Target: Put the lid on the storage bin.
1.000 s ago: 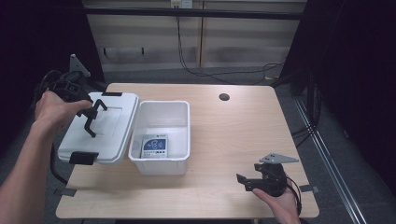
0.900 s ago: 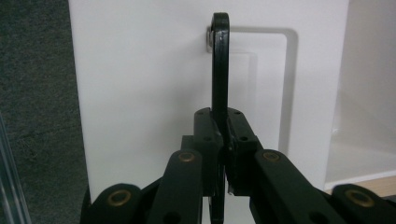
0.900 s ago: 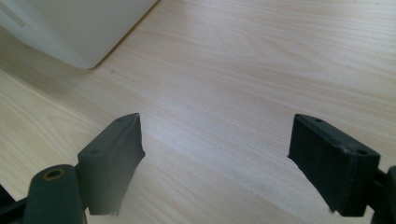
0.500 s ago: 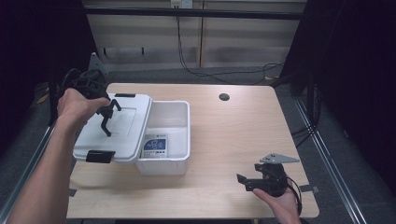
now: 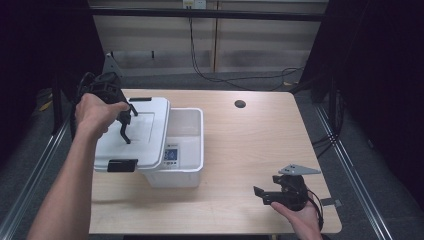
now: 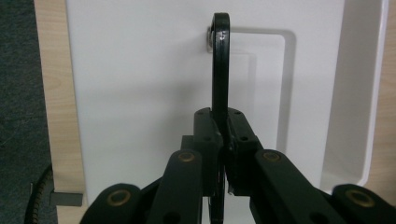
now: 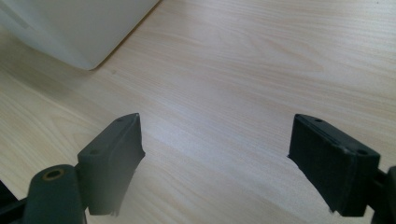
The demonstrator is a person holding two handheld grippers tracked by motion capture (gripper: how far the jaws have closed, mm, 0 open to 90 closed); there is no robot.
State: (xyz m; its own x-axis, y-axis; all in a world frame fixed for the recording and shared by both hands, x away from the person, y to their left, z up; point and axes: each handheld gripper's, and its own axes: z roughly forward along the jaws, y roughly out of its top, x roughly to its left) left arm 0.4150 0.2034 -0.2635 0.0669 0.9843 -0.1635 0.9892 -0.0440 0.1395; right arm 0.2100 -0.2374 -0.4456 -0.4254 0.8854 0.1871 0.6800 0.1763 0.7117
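Left tool [image 6: 223, 154]: clamped on lid handle [image 6: 220, 70], lid [image 5: 135, 132] hanging below, partly over bin [image 5: 186, 150].
Right tool [image 7: 217, 158]: jaws apart, table [image 7: 243, 70] beneath.

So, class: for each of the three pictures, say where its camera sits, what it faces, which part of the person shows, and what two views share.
High view: above the table's near edge, looking forward and down at the light wooden table; both forearms show.
Left gripper view: on the left gripper, looking down at the white plastic lid, jaws shut on its black carry handle.
Right gripper view: on the right gripper, low over the table, jaws open.
Shared: the white plastic box appears in the high view and, as a corner, in the right gripper view.
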